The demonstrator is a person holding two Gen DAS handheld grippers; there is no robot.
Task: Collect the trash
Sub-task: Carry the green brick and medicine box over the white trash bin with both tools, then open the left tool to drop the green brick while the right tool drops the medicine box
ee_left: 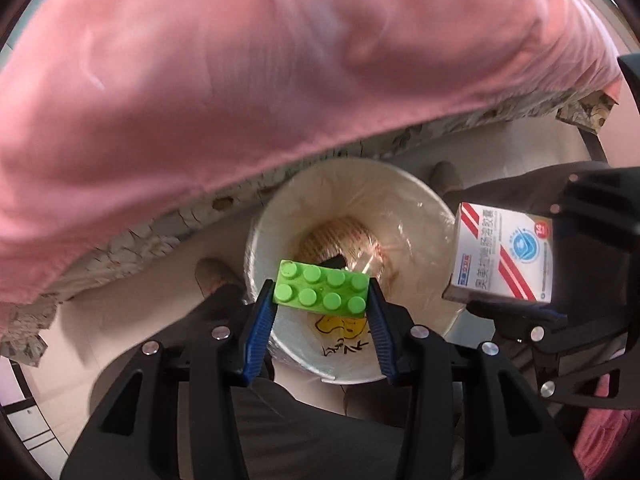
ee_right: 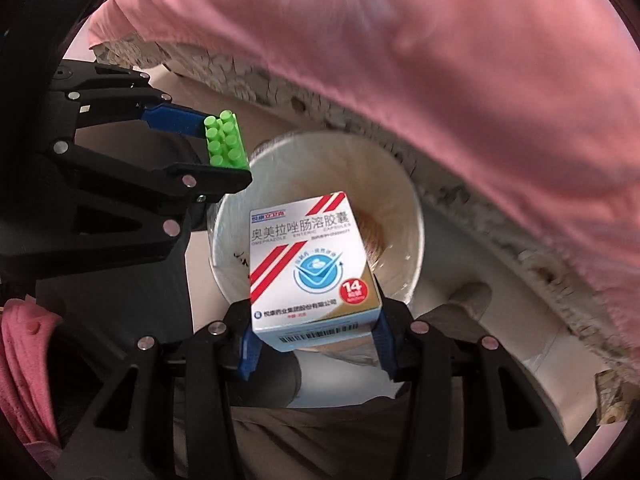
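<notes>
My left gripper (ee_left: 322, 294) is shut on a green studded toy brick (ee_left: 320, 293), held right above the mouth of a white trash bin (ee_left: 436, 220) lined with clear plastic. The bin holds some wrappers at the bottom. My right gripper (ee_right: 316, 320) is shut on a white medicine box (ee_right: 310, 264) with red stripes and a blue emblem, also above the bin (ee_right: 408, 240). In the left wrist view the box (ee_left: 504, 256) hangs at the bin's right rim. In the right wrist view the brick (ee_right: 224, 140) and left gripper (ee_right: 224, 148) sit at the bin's left rim.
A pink bedcover (ee_left: 240, 72) hangs over a bed edge with a pale patterned side (ee_left: 132, 240) just beyond the bin. A person's slippered feet (ee_left: 216, 276) and dark trouser legs (ee_left: 304, 432) stand on the light floor beside the bin.
</notes>
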